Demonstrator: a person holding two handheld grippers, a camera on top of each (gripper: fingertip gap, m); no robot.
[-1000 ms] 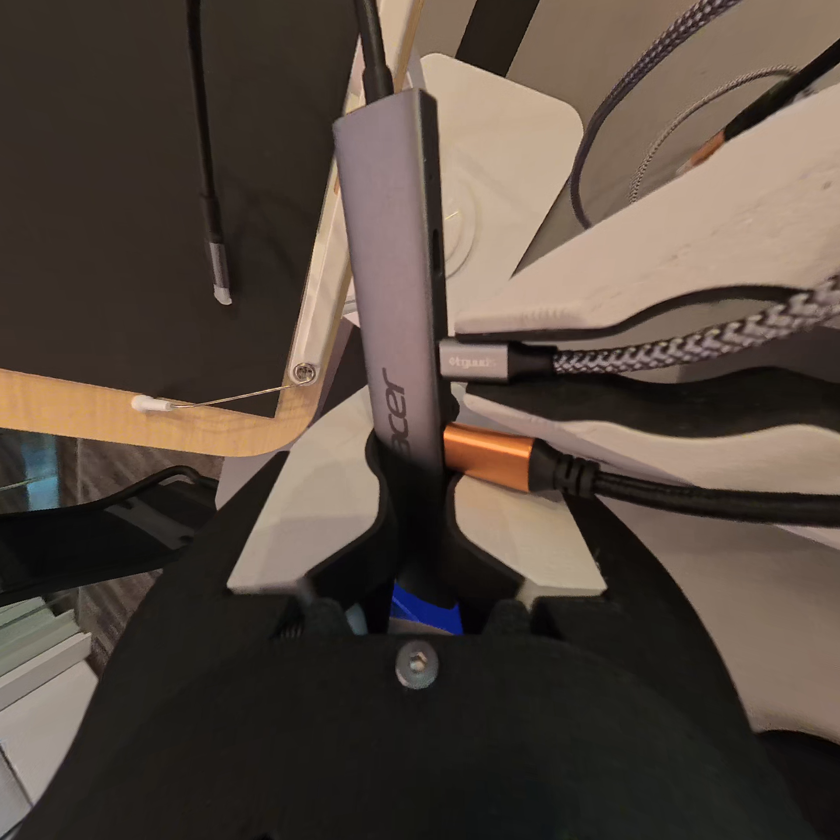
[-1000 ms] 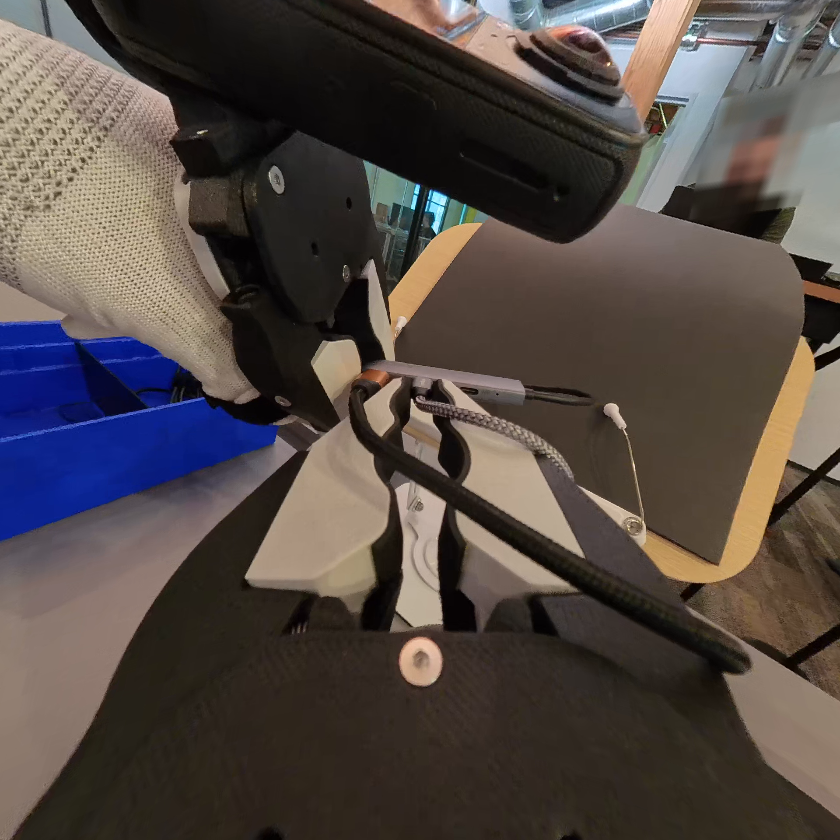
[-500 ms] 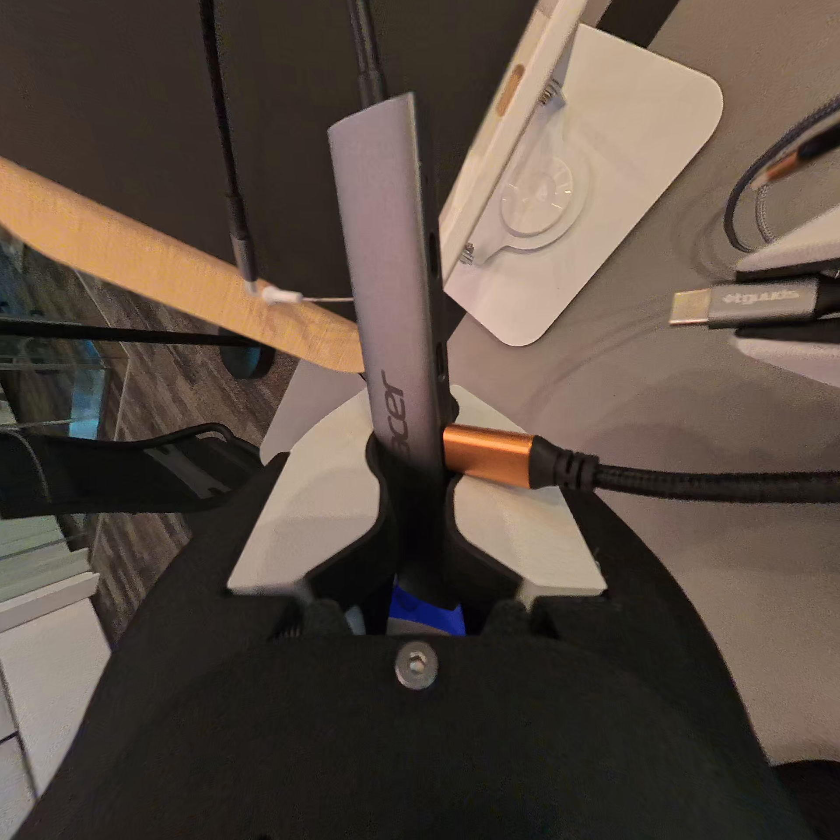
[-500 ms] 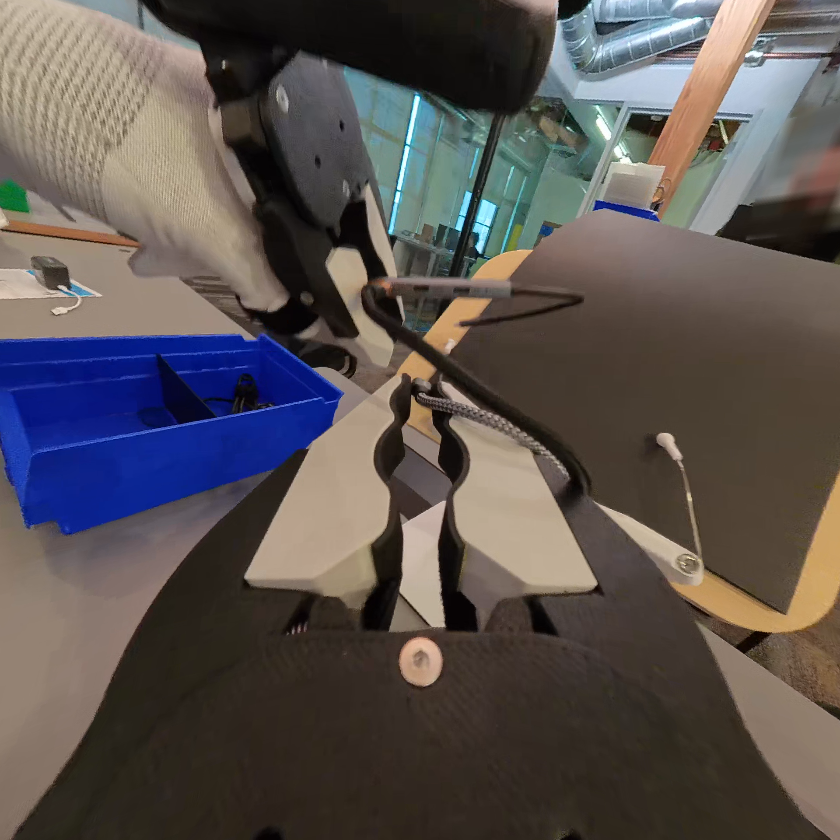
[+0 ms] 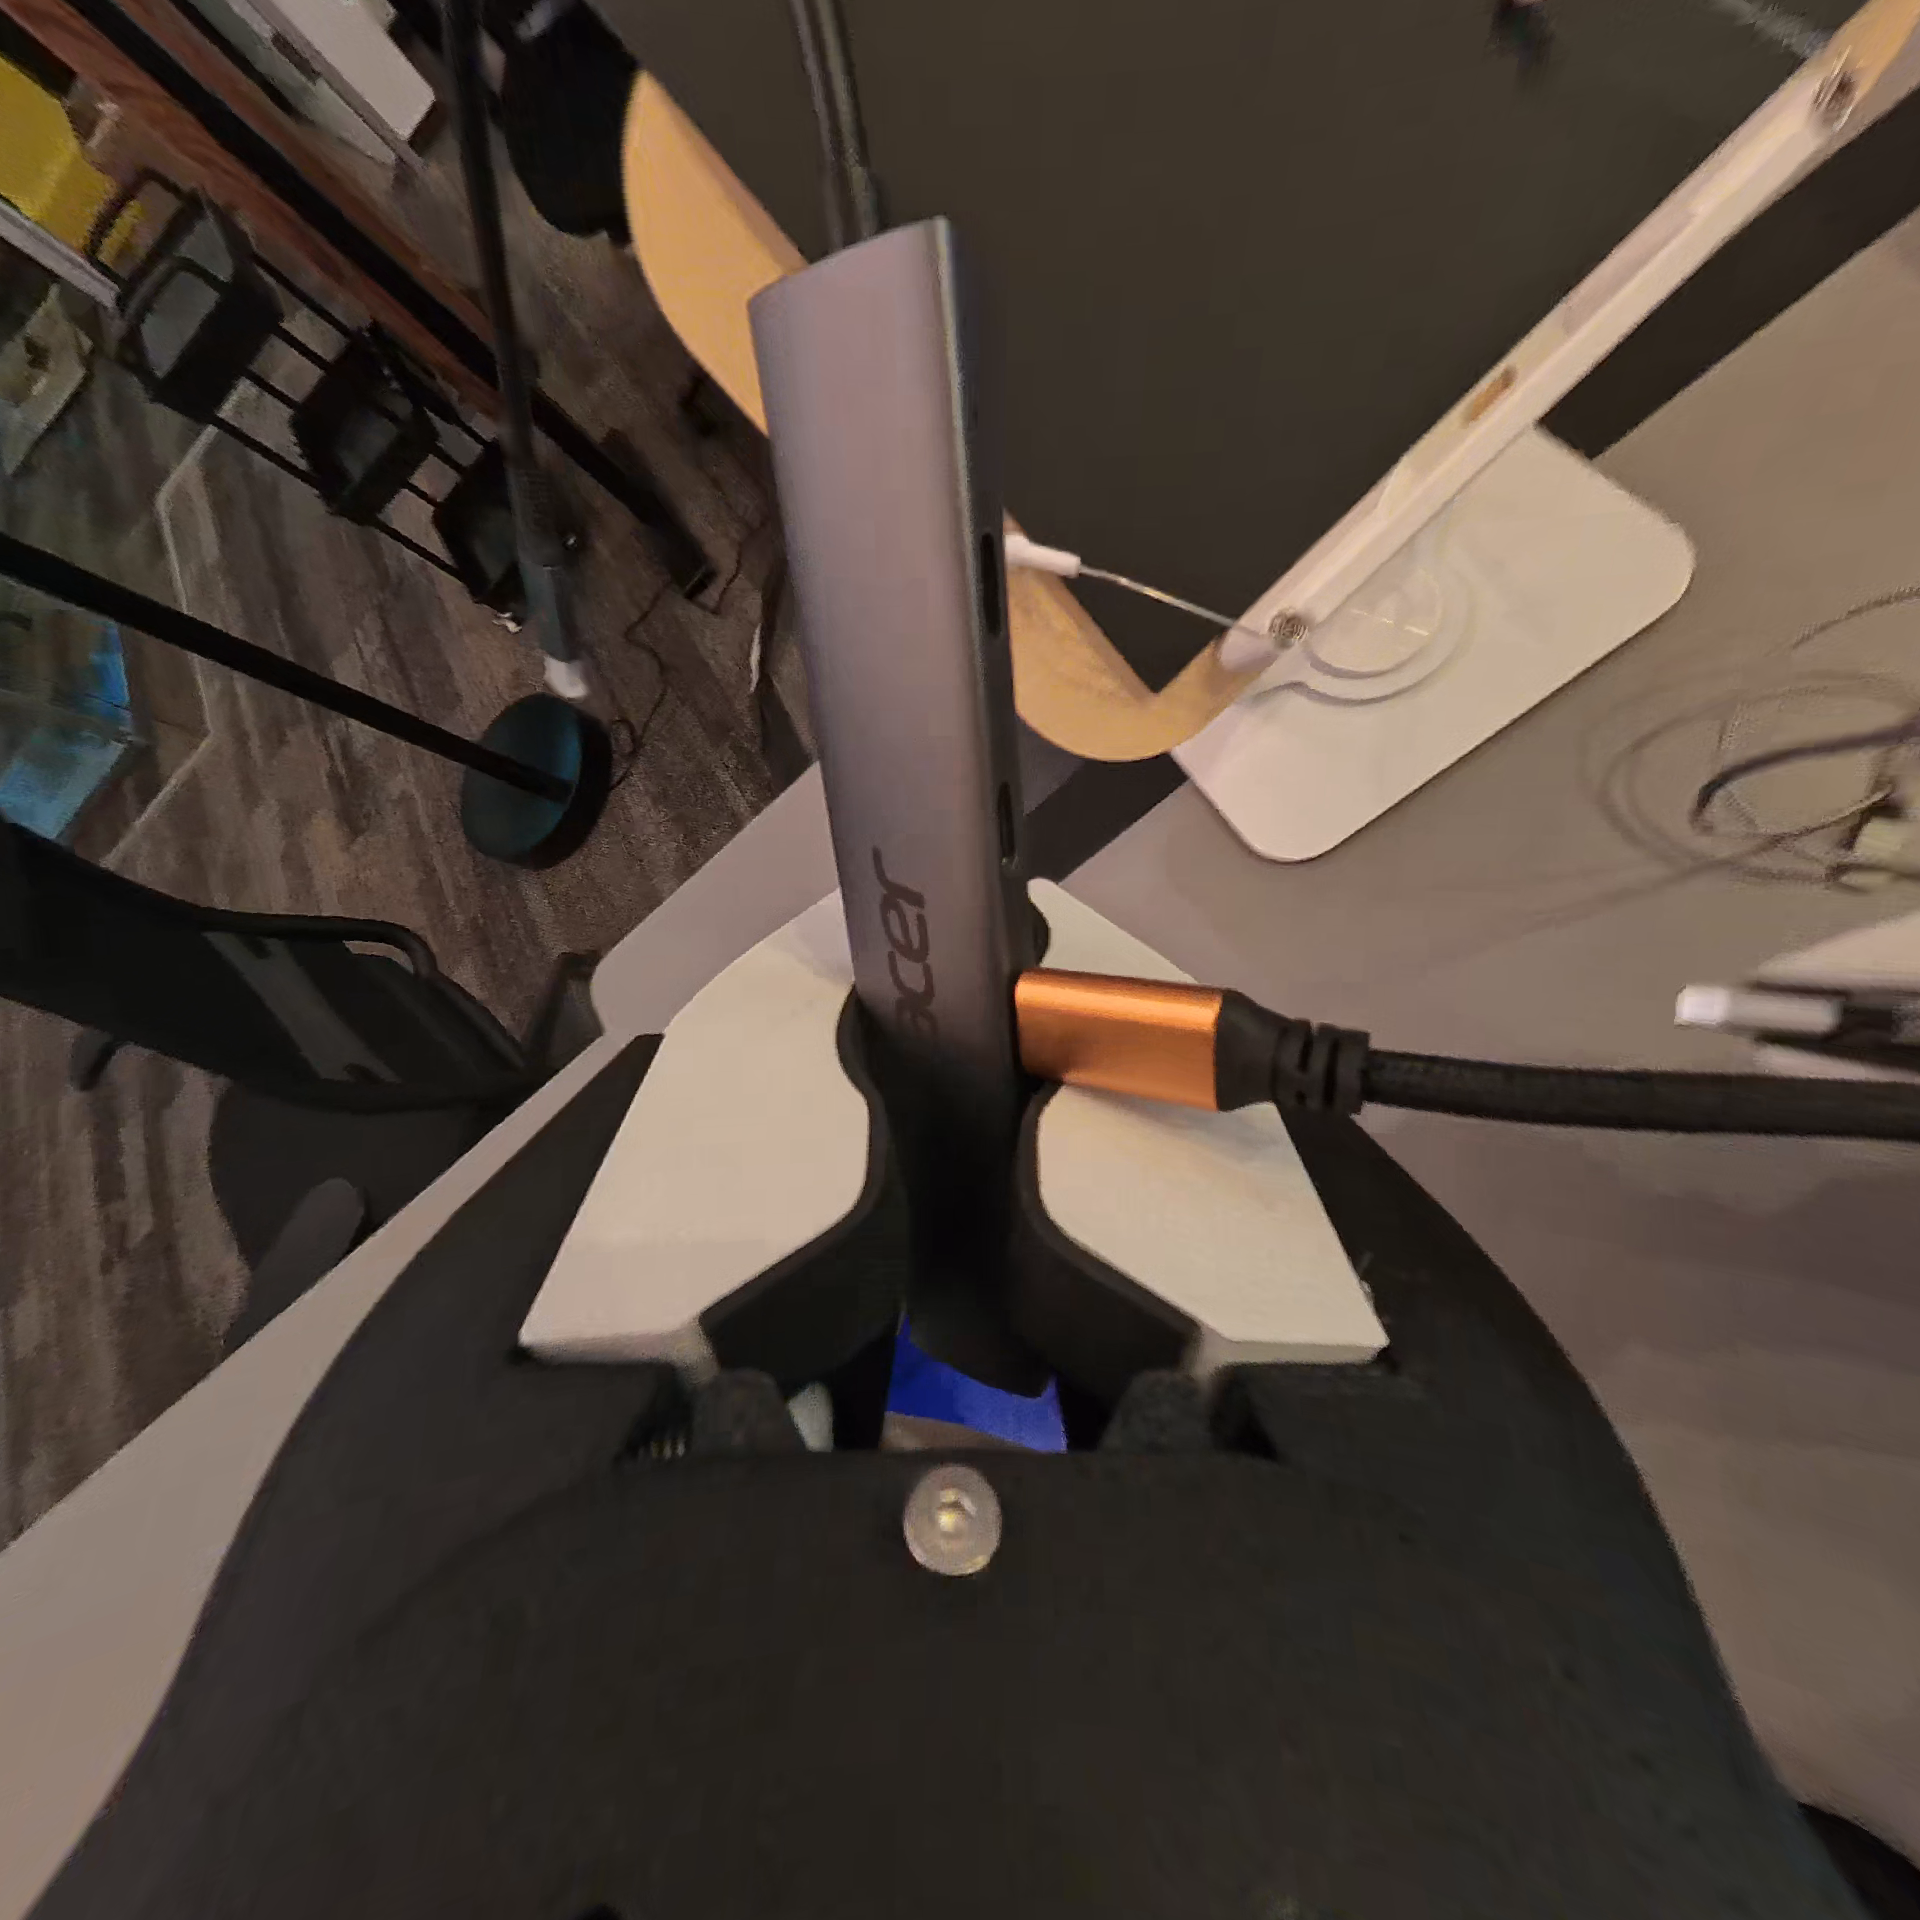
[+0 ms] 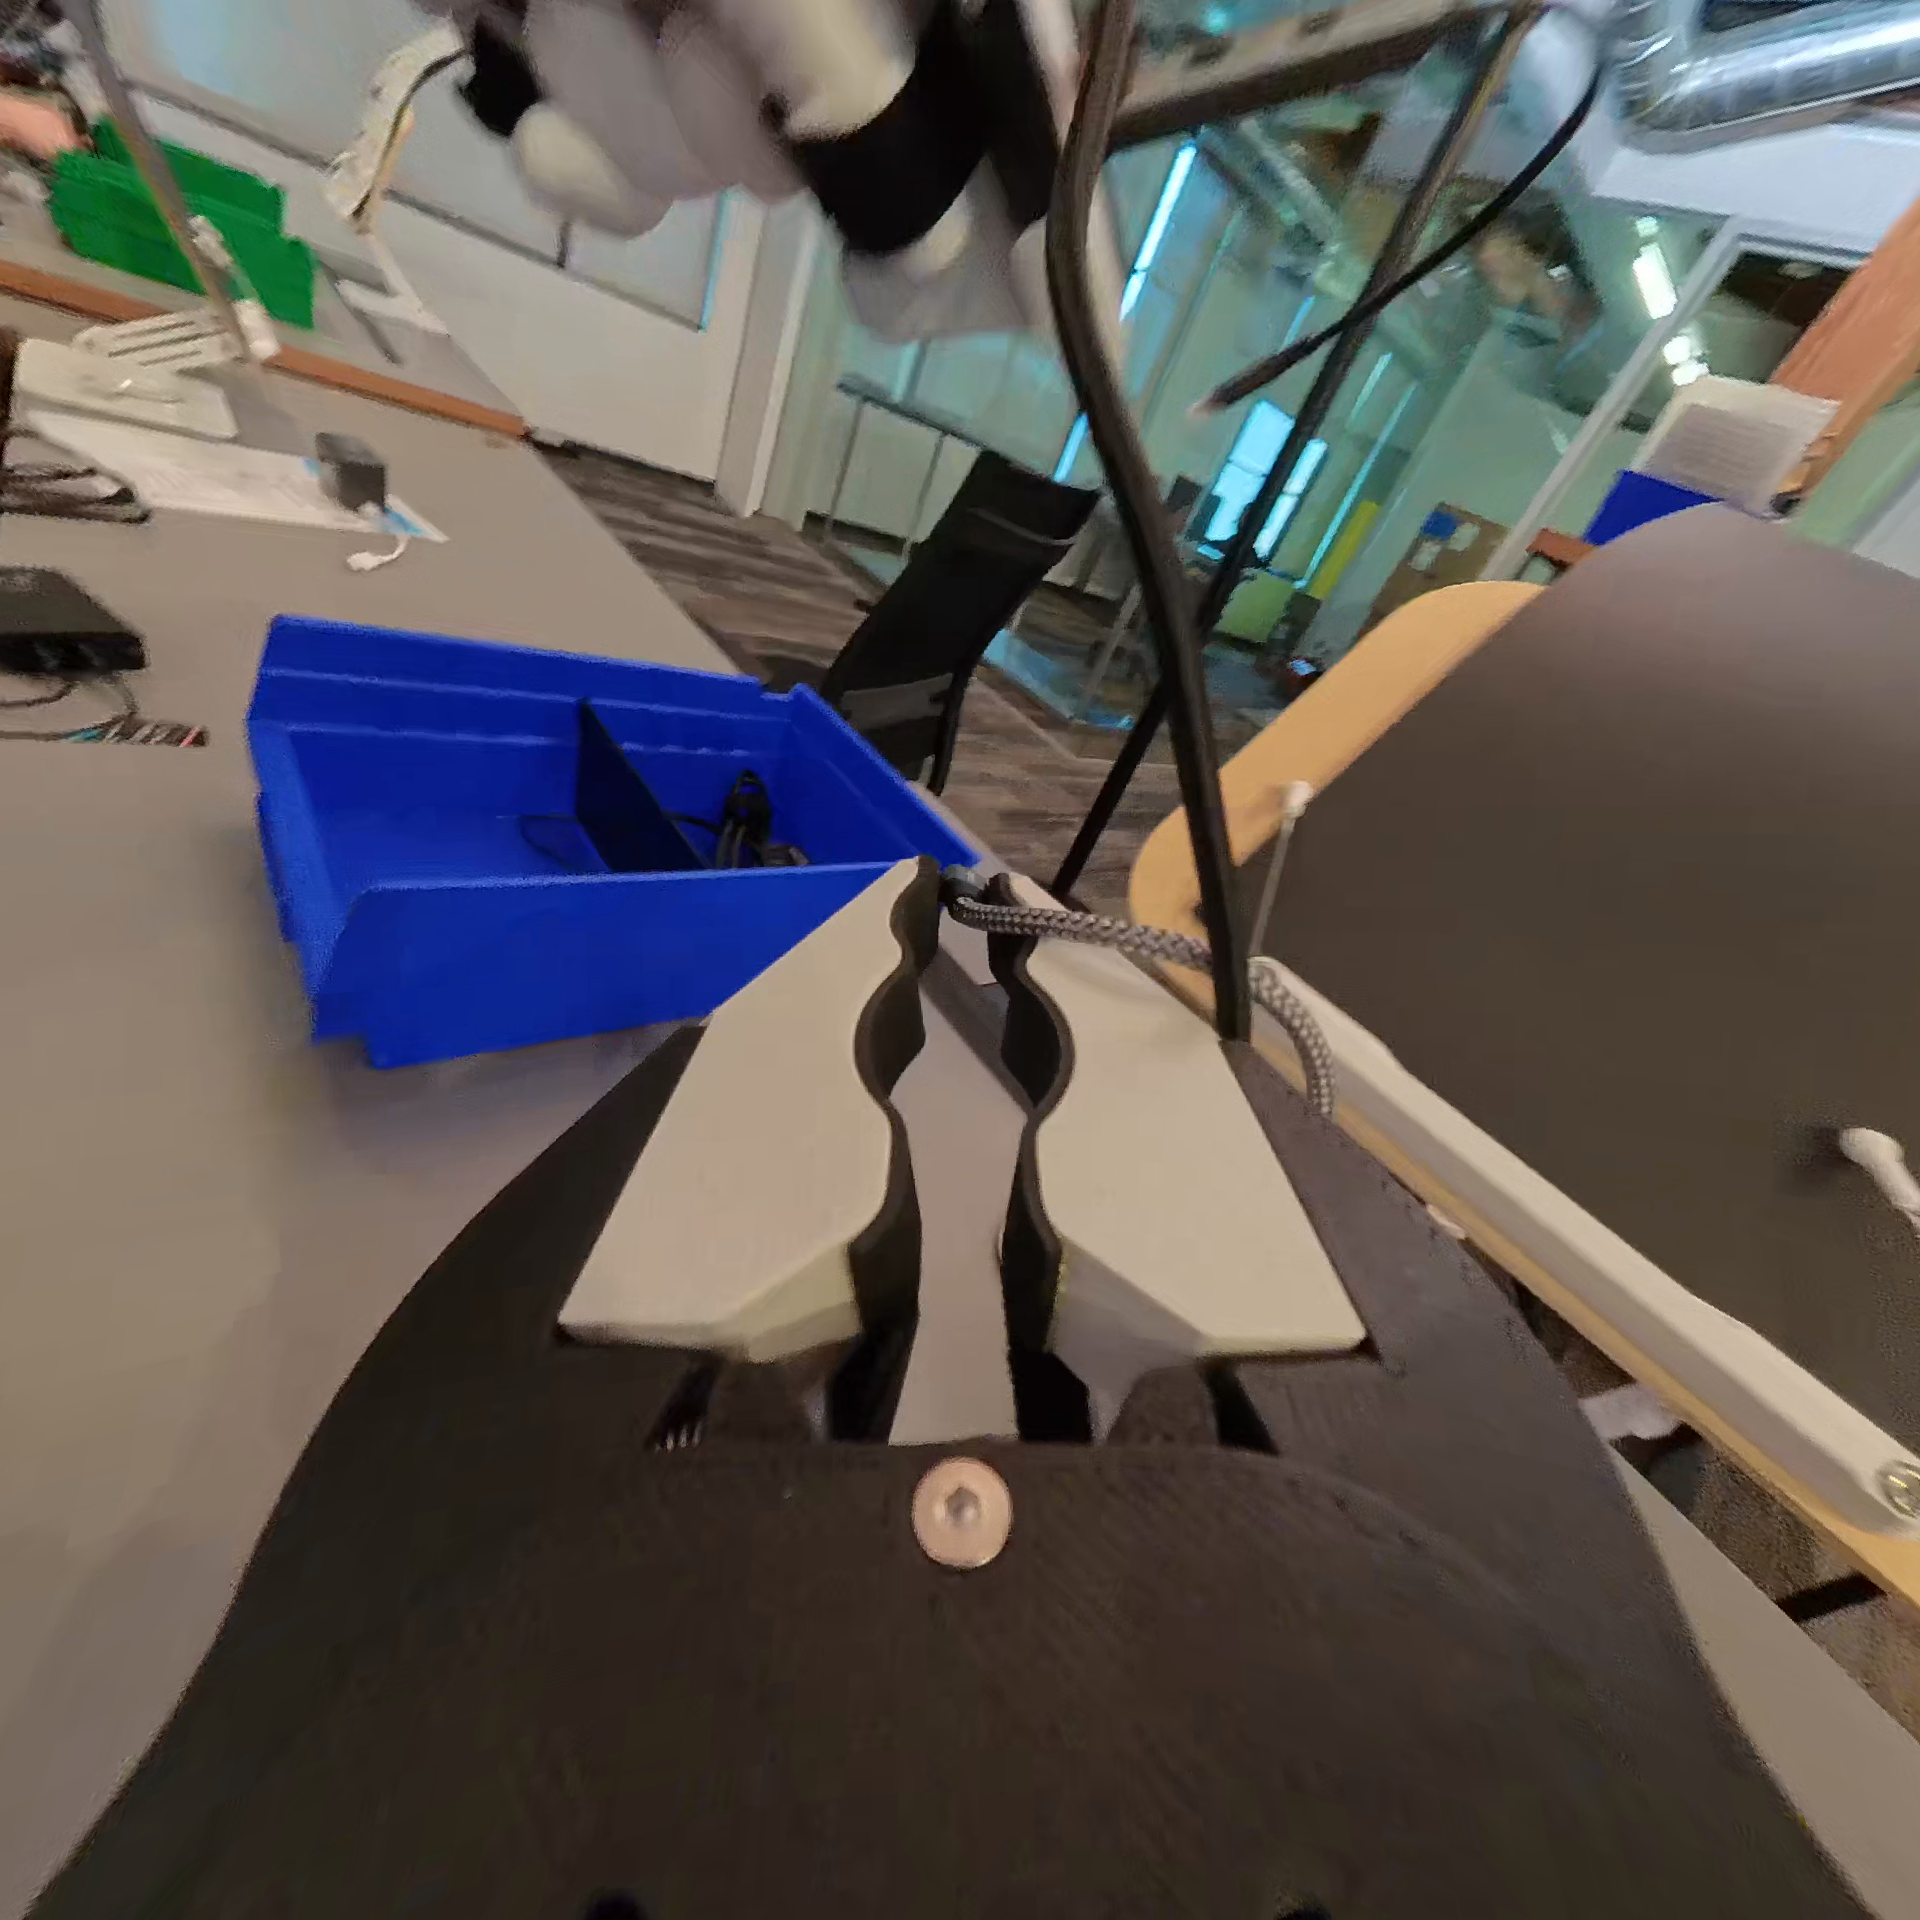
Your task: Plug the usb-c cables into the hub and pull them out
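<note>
A: Hub, left view: grey, stiff bar, upright in the left gripper, jaws clamped on its lower end. Orange-plug cable seated in its side, just above the fingers.

B: Where to grab?

A: On the rigid orange shell, I'd say; the cord is limp and would flex.

B: Right view?

A: Right gripper nearly closed, pinching the braided cable at its tips, plug free of the hub. Blue bin behind, on the table.
</note>
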